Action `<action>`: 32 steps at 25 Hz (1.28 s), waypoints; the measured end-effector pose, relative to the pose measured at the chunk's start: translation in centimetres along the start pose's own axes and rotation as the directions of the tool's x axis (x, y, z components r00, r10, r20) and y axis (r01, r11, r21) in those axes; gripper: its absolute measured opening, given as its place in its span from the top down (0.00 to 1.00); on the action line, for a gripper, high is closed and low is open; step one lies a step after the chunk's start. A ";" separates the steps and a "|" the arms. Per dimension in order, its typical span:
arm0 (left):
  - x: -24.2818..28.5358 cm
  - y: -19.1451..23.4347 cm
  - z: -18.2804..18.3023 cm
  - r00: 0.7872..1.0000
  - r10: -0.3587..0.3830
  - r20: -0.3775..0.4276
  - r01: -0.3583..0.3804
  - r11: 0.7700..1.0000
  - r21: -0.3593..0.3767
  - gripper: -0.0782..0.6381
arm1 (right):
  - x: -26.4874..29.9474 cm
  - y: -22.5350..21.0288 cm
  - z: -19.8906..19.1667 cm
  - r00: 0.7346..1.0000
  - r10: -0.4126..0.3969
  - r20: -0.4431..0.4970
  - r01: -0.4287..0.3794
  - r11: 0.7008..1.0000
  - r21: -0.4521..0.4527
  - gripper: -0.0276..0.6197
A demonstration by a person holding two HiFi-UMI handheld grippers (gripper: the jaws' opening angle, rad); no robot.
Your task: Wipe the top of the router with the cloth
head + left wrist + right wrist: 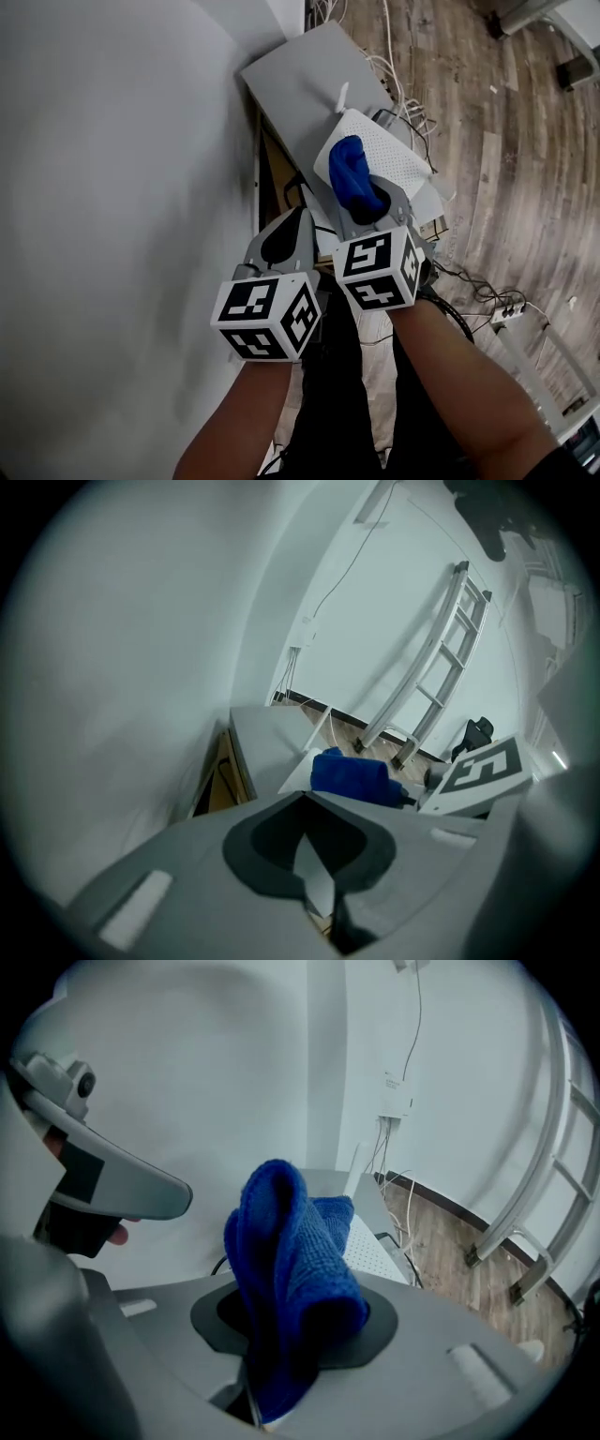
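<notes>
The main risk is the flat white perforated router point(398, 150) sliding. It looks light and sits on a pale grey box-shaped cabinet top point(295, 75). Its right side reaches past that top towards the loose white cables point(412, 112) and the wooden floor point(506, 159). A hard push to the far side or to the right would probably shove the router along or tip it off, since nothing braces it.

The left gripper point(300, 217) hangs to the left of the router and nearer, off it, beside the white wall point(112, 141). Its jaws are together with nothing between them, so it steadies nothing.

A second risk is the thin white antenna point(342, 96) standing at the router's far left edge. A long stroke that way could knock it.

The third is the thick blue knitted cloth point(291, 1251) itself. The right gripper point(373, 199) has its jaws clamped on it low down. The cloth stands out of them as a narrow folded wad, not a flat pad. Only a small patch would rub the surface, and dragging could work the fold loose from the grip.

The router lies just beyond and below the right gripper's tips. In the head view the cloth covers the near left part of the router's top. I cannot tell from any view whether the cloth actually presses on the surface or hovers just above it. Most of the top, to the right and far side, lies bare.
</notes>
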State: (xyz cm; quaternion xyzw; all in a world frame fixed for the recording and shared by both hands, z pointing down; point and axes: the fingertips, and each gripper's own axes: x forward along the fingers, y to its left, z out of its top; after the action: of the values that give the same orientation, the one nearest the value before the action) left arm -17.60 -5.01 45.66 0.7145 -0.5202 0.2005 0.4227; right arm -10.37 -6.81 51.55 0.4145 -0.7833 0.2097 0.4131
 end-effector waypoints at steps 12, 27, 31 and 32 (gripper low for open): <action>-1.7 2.9 -1.1 1.000 0.020 -0.003 -0.021 0.999 -0.036 0.89 | 1.6 5.1 -0.3 0.998 0.053 -0.036 -0.055 0.997 -0.048 0.72; 3.6 -8.2 -5.5 0.989 -0.084 -0.119 0.089 0.995 0.039 0.89 | -5.1 -3.5 -13.2 0.990 0.038 -0.135 -0.028 0.997 0.076 0.72; 5.6 -11.2 -6.4 0.985 -0.102 -0.140 0.109 0.993 0.045 0.89 | -5.0 -8.0 -14.0 0.993 0.006 -0.119 0.007 0.994 0.106 0.72; 6.0 -11.8 -6.7 0.984 -0.103 -0.146 0.111 0.993 0.046 0.89 | -4.9 -9.1 -13.9 0.993 0.001 -0.114 0.012 0.994 0.111 0.72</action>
State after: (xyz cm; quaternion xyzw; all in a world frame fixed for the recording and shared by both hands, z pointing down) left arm -3.55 -1.83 49.11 0.7362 -0.4437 0.2426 0.4497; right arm 5.21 -0.34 55.35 0.4263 -0.7444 0.2754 0.4339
